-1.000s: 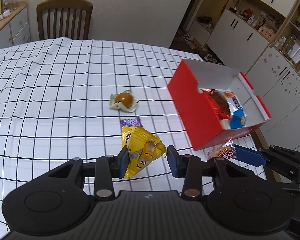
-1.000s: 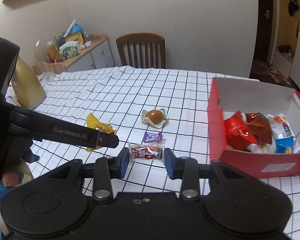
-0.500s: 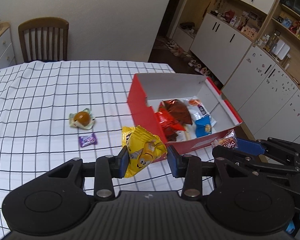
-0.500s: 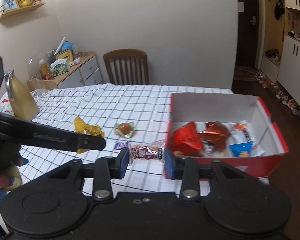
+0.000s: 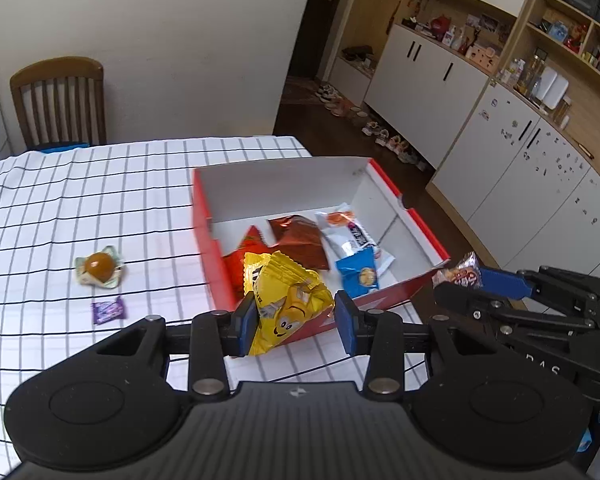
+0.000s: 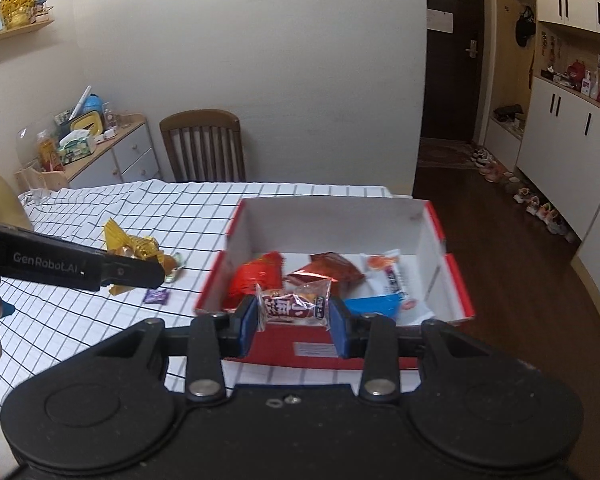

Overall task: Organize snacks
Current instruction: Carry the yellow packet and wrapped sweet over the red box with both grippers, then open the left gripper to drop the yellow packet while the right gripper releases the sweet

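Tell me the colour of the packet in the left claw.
Yellow packet, with a cartoon face printed on it; clearest in the left wrist view.

Both views are evenly lit by soft indoor light, fairly bright, with no hard shadows on the tablecloth [image 5: 100, 200]. The doorway [image 6: 452, 80] at the back is dark. The foil wrappers in the box [image 5: 384, 188] catch small glints. Fisheye distortion bends the cloth's grid lines and bows the cabinets [image 5: 500, 152] toward the edges, and the corners darken. The right view is slightly soft, with blur along the box's near left corner; the left view is sharper.
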`<state>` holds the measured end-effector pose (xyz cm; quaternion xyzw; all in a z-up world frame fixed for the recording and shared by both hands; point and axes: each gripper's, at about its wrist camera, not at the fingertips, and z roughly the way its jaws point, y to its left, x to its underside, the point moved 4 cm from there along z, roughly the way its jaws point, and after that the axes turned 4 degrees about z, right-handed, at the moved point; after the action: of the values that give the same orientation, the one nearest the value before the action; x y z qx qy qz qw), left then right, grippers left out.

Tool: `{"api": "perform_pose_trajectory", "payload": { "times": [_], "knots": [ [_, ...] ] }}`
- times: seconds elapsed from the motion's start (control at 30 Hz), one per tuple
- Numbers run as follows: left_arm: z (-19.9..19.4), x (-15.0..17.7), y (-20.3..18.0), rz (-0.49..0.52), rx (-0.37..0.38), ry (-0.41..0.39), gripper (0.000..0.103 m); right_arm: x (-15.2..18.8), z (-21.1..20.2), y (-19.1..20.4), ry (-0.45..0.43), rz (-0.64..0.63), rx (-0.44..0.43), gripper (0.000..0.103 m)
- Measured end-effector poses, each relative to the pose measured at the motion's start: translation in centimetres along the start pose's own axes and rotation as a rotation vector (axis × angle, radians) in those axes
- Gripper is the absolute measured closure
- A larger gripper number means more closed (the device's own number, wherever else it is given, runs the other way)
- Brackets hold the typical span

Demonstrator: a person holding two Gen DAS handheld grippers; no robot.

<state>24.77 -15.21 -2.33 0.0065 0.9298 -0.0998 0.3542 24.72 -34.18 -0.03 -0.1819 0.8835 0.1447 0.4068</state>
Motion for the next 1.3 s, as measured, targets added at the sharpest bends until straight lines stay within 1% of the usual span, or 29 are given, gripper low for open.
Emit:
{"api": "perform_pose_trajectory", "payload": {
  "times": [0.37,0.67,0.77,0.93,1.13,1.3],
  "knots": [
    [3.2,-1.4,-4.9,0.040,-0.003,0.018,0.064,-0.6,0.2,-4.8,0.001,-0.020,0.016,0.067],
    [6.6,-2.7,-6.6,0.059,-0.026,0.045,0.064,-1.8,1.9,-8.1,0.011,-0.022,0.027,0.067],
    [7.8,-3.0,-6.9,0.074,-0.046,0.061,0.064,-2.3,2.9,-8.9,0.024,-0.020,0.030,0.067],
    [10.2,-3.3,-7.0,0.073,-0.049,0.102,0.064,-2.8,5.3,-9.8,0.055,-0.017,0.035,0.067],
    [13.0,-3.5,-6.9,0.091,-0.082,0.140,0.064,-3.4,8.2,-10.1,0.082,-0.017,0.039,0.067],
    [15.2,-3.4,-6.5,0.084,-0.105,0.178,0.064,-3.6,11.1,-10.2,0.126,-0.005,0.043,0.067]
  ]
}}
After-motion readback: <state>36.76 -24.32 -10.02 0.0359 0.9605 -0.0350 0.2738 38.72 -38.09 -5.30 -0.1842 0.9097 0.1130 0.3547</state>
